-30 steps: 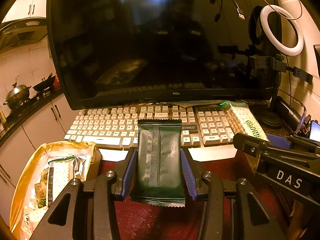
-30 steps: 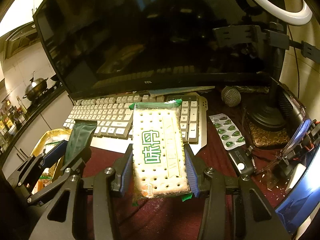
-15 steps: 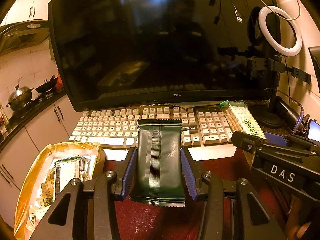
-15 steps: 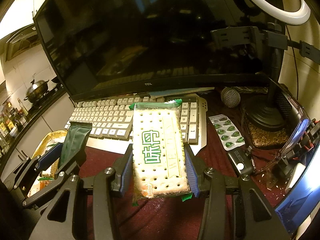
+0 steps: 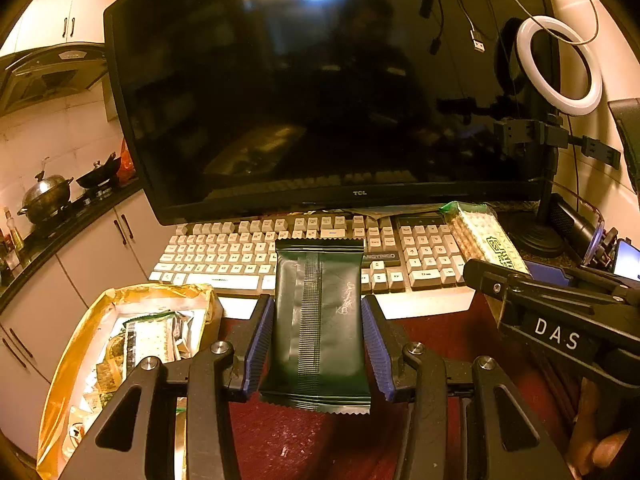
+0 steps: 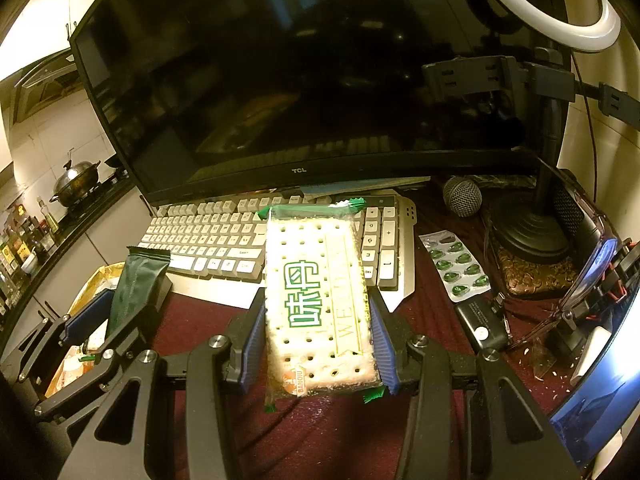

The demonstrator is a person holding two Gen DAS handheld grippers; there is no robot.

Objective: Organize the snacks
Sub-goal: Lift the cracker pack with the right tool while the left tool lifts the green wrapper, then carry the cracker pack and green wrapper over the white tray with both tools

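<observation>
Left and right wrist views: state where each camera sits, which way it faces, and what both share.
Left wrist: on the left gripper, facing the monitor; clamps a dark pouch; right gripper alongside.
Right wrist: on the right gripper, facing the same way; clamps a cracker pack.
Shared: monitor, keyboard, both snacks, snack box.

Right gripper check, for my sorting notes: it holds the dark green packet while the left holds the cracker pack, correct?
Swapped. The right wrist view shows the right gripper shut on the cracker pack; the left gripper holds the dark green packet.
</observation>
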